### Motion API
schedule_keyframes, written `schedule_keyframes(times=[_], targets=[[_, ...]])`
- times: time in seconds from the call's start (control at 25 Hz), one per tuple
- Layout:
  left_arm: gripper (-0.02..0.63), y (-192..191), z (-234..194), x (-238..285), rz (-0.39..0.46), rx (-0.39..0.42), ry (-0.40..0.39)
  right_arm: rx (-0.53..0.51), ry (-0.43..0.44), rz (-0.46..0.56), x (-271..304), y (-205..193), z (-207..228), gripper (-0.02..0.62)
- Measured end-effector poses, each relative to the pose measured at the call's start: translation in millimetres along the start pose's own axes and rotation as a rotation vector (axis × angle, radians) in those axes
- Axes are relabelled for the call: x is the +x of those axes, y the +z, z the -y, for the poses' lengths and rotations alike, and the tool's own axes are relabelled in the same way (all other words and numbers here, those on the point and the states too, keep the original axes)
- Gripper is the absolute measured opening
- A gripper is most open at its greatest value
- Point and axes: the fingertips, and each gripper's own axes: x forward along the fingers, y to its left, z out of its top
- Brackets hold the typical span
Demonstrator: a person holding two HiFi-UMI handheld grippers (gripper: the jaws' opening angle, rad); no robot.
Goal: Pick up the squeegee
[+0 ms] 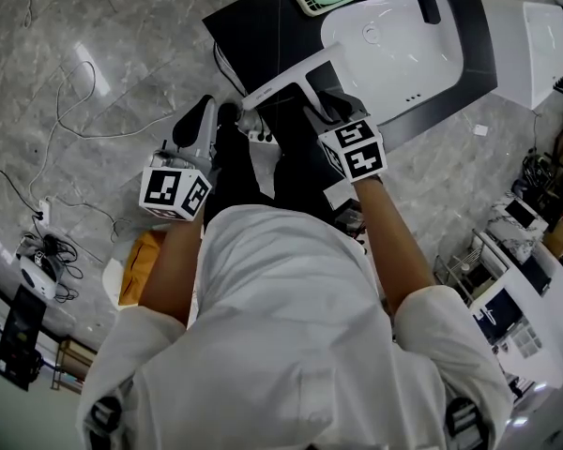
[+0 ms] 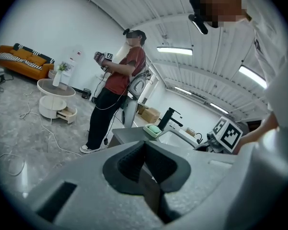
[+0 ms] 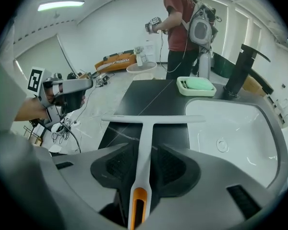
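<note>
Light: bright, even, from ceiling strip lights [image 2: 174, 50].
Glare: pale streaks on marble floor [image 1: 84, 64].
Edges: fisheye bend, dark corners in gripper views.

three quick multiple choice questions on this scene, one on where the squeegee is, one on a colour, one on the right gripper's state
1. Where does the squeegee lie?
A. on the floor
B. on the dark countertop, beside the white sink
C. down in the sink

2. What colour is the inlay at the end of the squeegee's handle?
A. blue
B. green
C. orange

3. How do the jaws of the right gripper stand?
A. apart, with the handle between them
B. shut, with nothing between them
C. clamped on the soap dish

Answers:
1. B: the whole squeegee rests flat on the black top, left of the basin.
2. C: the right gripper view shows the inlay orange.
3. A: a gap shows on each side of the handle, so the pads are not pressing on it.
</note>
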Motion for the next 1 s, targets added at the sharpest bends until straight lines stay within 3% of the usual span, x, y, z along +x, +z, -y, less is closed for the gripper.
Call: schedule_keyframes(times=[0.64,1.0], targets=[[0.014,-8.7,-10.9,-17.7,0.007,-0.029,0.039,-0.001,-0.009,-0.062,8.6,-4.9,-2.6,0.093],[0.015,-6.6,-8.4,-29.9,0.031,-0.024,0.061,0.012,-0.008,-0.017,4.5,0.2,0.0,0.089]])
